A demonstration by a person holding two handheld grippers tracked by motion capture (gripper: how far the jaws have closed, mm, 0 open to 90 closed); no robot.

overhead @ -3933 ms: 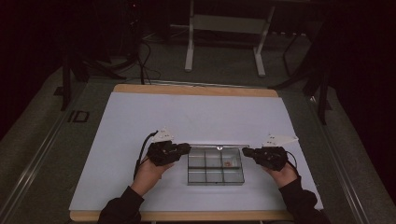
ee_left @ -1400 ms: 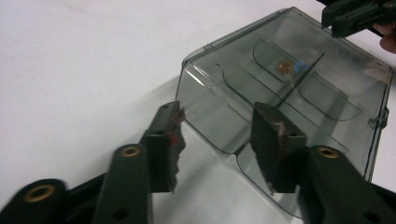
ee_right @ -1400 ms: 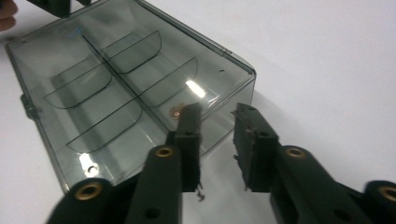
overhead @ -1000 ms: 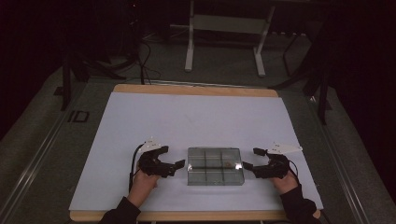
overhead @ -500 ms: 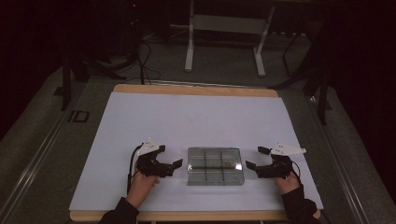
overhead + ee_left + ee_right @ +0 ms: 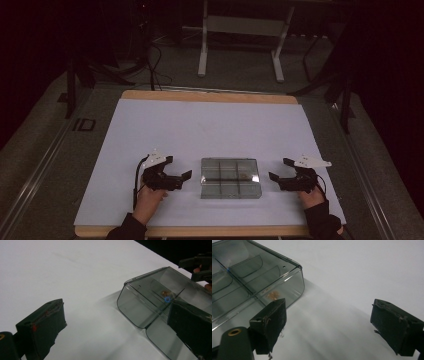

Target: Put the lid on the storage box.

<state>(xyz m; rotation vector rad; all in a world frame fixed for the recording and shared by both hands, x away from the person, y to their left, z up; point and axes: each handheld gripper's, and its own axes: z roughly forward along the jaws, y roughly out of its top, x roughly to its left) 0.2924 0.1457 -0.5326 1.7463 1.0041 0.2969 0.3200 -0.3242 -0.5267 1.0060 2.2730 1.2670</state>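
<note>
Spread fingers marked both grippers, and neither pair held anything. At the left of the high view, the left gripper [image 6: 175,176] lay low over the white counter [image 6: 210,125], held in the person's left hand [image 6: 150,196], its tips pointing toward the box and stopping just short of the near wall. In the left gripper view its dark padded fingers [image 6: 42,323] stood wide apart, one over bare counter, the other in front of the box's rounded corner. Between the grippers, near the front edge of the counter, sat a smoky clear compartment box [image 6: 230,177], lid closed, with a small brownish piece [image 6: 164,293] inside. Just beside the box's right wall, not touching, hovered the right gripper [image 6: 282,171], fingers [image 6: 270,321] likewise apart.
</note>
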